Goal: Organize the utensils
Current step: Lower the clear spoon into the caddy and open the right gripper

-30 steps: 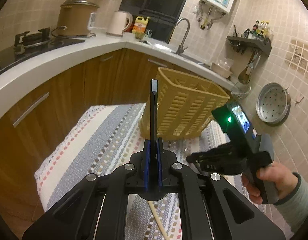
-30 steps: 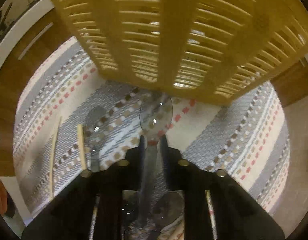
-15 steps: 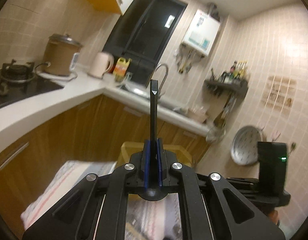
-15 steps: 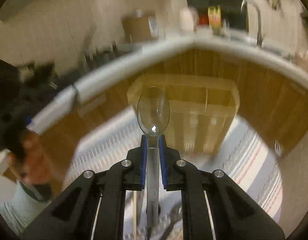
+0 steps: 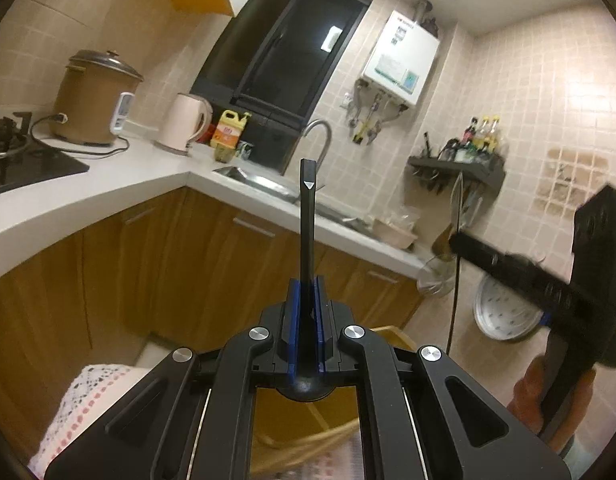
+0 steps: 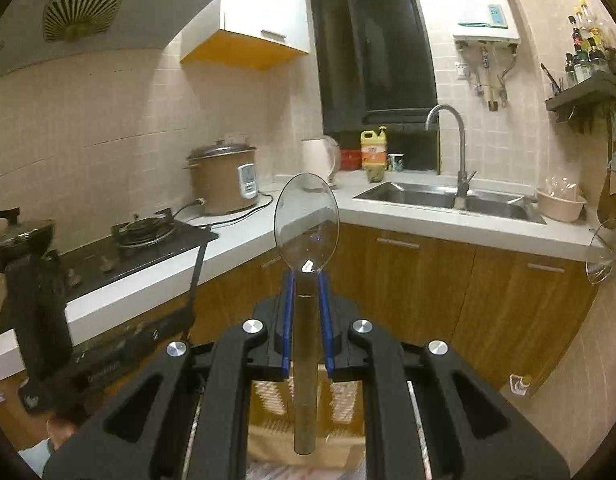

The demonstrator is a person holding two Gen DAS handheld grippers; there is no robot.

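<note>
Between your left gripper [image 5: 304, 300] fingers sits a black utensil [image 5: 307, 216], clamped tight by the blue pads and pointing straight up toward the sink side of the kitchen. Can't tell if it's a spoon or a ladle, only the handle shows, with a rounded bit just behind the pads. Your right gripper [image 6: 306, 300] is closed on a clear spoon [image 6: 307, 228], bowl up above the fingertips, handle running back down between the fingers.

So both hands are loaded and lifted, neither piece is dropped off yet. Right below both grippers you can see the yellow basket [image 6: 268, 400], slats showing under the right one, and its rim [image 5: 392, 332] peeks out just past the left fingers. Striped cloth [image 5: 80, 392] is down at the lower left of the left gripper.

My read: you're mid-carry, pickup is done for these two, and what's left is lowering them into the basket and letting go. No idea how many utensils remain on the cloth, it's mostly hidden by the grippers.
</note>
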